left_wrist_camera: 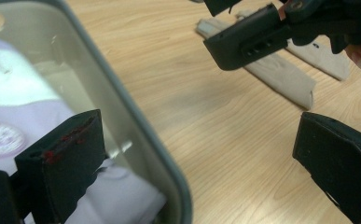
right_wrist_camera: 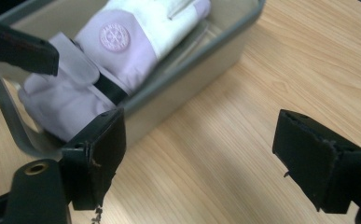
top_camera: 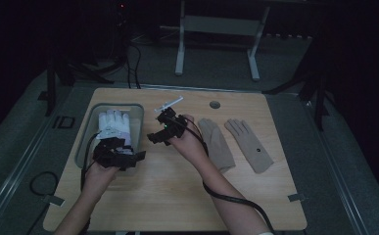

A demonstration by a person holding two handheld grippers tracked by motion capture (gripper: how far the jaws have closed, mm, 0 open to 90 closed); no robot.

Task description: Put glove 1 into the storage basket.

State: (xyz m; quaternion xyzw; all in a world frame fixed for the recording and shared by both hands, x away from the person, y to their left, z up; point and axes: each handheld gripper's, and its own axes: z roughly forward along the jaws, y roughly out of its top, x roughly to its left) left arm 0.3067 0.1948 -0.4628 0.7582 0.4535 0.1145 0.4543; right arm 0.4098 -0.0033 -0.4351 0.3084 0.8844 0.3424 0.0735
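A grey tray (top_camera: 116,105) stands at the table's left with white-and-lilac gloves (top_camera: 112,125) folded inside. My left gripper (top_camera: 134,157) hovers at the tray's near right corner, open, nothing between its jaws. In the left gripper view my left gripper (left_wrist_camera: 197,130) spans the tray rim (left_wrist_camera: 136,121) and bare wood. My right gripper (top_camera: 155,129) stands open just right of the tray, also holding nothing. The right gripper view has my right gripper (right_wrist_camera: 201,126) facing the tray wall (right_wrist_camera: 206,60) and the lilac glove (right_wrist_camera: 122,46). Two beige gloves (top_camera: 217,145) (top_camera: 249,145) lie flat to the right.
A small white object (top_camera: 170,103) lies near the table's far edge, beside a round cable hole (top_camera: 215,105). A metal table frame (top_camera: 216,29) stands behind. Black cables trail off the near and left edges. Bare wood (top_camera: 177,196) stretches along the near side.
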